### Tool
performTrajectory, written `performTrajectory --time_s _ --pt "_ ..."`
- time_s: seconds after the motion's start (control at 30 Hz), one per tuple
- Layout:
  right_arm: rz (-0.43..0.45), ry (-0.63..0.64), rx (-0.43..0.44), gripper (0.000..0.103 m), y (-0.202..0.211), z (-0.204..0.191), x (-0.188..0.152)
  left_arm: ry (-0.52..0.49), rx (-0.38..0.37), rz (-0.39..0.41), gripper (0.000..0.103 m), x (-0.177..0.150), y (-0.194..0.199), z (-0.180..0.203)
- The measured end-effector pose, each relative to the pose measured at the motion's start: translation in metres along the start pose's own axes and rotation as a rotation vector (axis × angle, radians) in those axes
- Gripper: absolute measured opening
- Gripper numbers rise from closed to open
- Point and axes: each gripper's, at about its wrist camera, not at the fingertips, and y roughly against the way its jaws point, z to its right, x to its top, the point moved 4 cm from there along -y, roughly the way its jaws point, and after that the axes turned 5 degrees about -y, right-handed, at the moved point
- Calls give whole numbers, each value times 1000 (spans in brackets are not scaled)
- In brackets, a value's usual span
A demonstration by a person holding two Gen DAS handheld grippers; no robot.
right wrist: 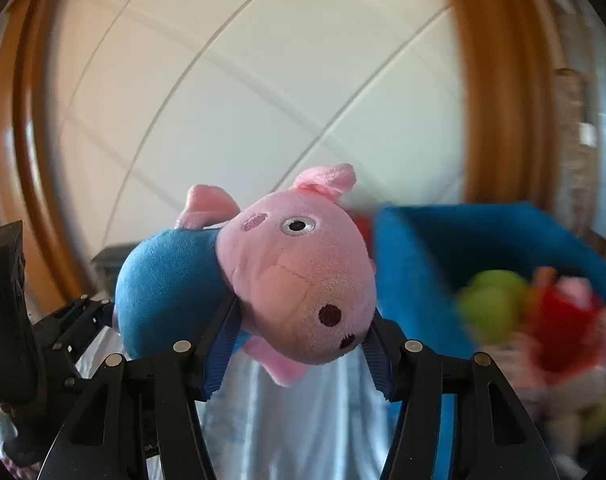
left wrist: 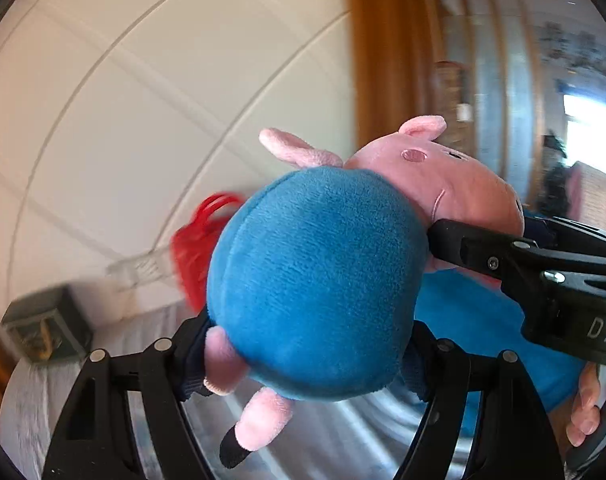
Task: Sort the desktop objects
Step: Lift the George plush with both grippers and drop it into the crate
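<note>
Both tongs are sharing one soft plush pig in a blue fleece body (left wrist: 315, 280). The left gripper (left wrist: 303, 364) is clamping its round body half-open; the right gripper (right wrist: 299, 344) is pinching its pink head, probably steadying it toward the blue fabric bin (right wrist: 423, 264) just right.

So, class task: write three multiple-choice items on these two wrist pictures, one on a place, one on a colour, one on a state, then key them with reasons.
1. Where does the right tool grip the plush pig?
A. head
B. foot
C. ear

2. What colour is the pig's body?
A. yellow
B. blue
C. white

3. What is the state of the left tool?
A. hanging empty
B. closed on the pig's body
C. lying on a table

Answers:
1 A, its blue pads flank the snout.
2 B, blue fleece fills the left wrist view.
3 B, its fingers press either side of the body.
</note>
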Motion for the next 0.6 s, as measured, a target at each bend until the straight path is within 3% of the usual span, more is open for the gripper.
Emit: performTrajectory --time_s 0.2,0.4,0.6 --pt "73 -24 -102 57 83 97 17 -63 -76 51 77 43 0 118" --pt "50 -16 -118 57 133 205 24 -50 -78 22 78 65 -25 224" --pt "-22 -36 -79 57 151 282 20 -23 -53 -61 79 64 -40 281"
